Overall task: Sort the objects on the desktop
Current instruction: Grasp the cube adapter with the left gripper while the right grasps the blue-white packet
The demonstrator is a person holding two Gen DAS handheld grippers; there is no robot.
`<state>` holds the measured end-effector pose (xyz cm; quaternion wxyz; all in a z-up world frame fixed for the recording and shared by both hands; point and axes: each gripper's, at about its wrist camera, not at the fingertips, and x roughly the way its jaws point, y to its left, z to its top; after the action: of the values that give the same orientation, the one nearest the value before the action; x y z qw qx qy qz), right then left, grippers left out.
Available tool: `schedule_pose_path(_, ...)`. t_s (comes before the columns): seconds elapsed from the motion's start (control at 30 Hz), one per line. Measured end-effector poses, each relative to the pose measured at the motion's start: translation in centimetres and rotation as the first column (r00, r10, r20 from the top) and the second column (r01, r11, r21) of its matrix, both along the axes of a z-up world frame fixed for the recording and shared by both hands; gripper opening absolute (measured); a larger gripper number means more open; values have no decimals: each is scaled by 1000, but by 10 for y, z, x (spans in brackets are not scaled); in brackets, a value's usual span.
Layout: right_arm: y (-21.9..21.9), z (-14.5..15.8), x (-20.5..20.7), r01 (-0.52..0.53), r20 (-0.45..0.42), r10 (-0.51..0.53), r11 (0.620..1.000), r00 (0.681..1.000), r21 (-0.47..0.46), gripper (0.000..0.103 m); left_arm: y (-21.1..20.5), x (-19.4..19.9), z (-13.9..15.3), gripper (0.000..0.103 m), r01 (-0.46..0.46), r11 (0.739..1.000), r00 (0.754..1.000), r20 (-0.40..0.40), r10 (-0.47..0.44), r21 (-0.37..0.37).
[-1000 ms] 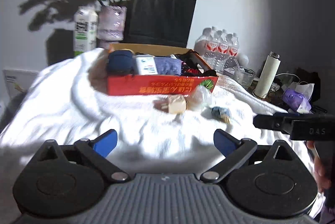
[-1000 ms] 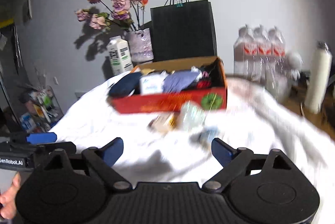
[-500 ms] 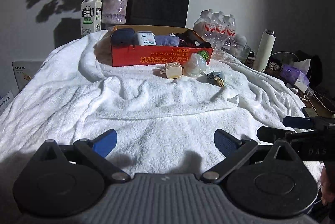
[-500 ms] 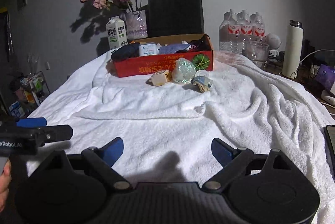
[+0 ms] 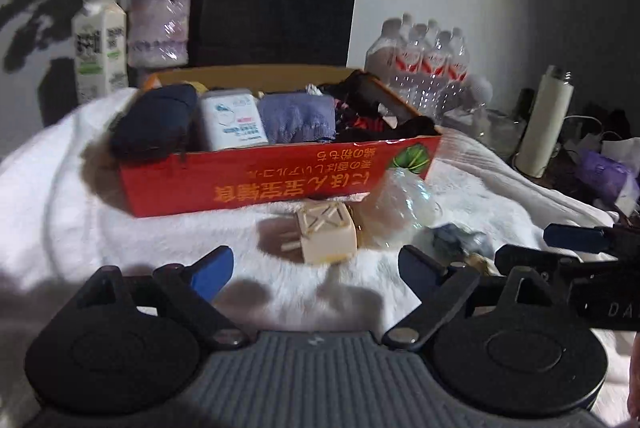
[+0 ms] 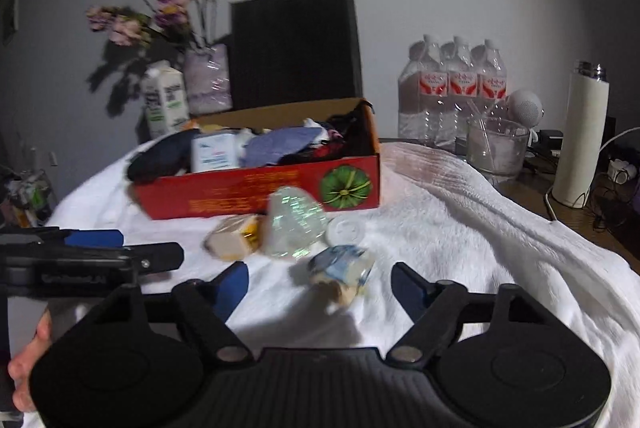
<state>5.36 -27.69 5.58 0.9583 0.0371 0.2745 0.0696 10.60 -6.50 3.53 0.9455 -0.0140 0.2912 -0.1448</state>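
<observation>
Hovering low over the towel [image 5: 100, 228], I have both grippers facing the red box [image 5: 256, 184] at twelve o'clock. My left gripper [image 5: 316, 270] stands released; its jaws have just been closing a little, with nothing pressed between them, and the beige block [image 5: 326, 234] sits just ahead at twelve. The crinkled clear wrap [image 5: 400, 208] lies at one o'clock from it, touching the box front. My right gripper [image 6: 320, 286] is also unclenched, jaws just narrowing; the blue-and-tan bundle [image 6: 342, 274] lies in the gap between the fingers, but the pads do not press on it. A white lid [image 6: 346, 230] rests just beyond at twelve. In the right view the block [image 6: 234, 238] is at eleven. The box holds a dark pouch [image 5: 156, 120], a white pack [image 5: 234, 122] and purple cloth [image 5: 298, 120].
</observation>
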Motion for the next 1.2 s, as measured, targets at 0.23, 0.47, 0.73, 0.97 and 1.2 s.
schedule_pose_path(0.23, 0, -38, 42, 32, -89, -29, 999, 996, 34, 50, -11, 59, -27, 70, -15, 999, 998, -62, 13, -39)
schedule_pose_path(0.47, 4, -41, 37, 9, -96, -8, 1000, 995, 12, 35, -2, 44, -25, 51, -33, 996, 999, -30, 31, -88)
schedule_pose_path(0.73, 5, -35, 14, -48, -58, 51, 998, 997, 51, 23, 29, -18, -13, 51, -125, 979, 992, -28, 122, -159)
schedule_pose_path(0.97, 20, -18, -57, -83, -7, 84, 987, 996, 134, 23, 38, -106, 1, 42, -115, 990, 993, 17, 117, -81)
schedule_pose_path(1.2, 46, -9, -136, -152, 7, 151, 987, 988, 59, 23, 55, -170, -1, 42, -109, 987, 994, -34, 106, -115)
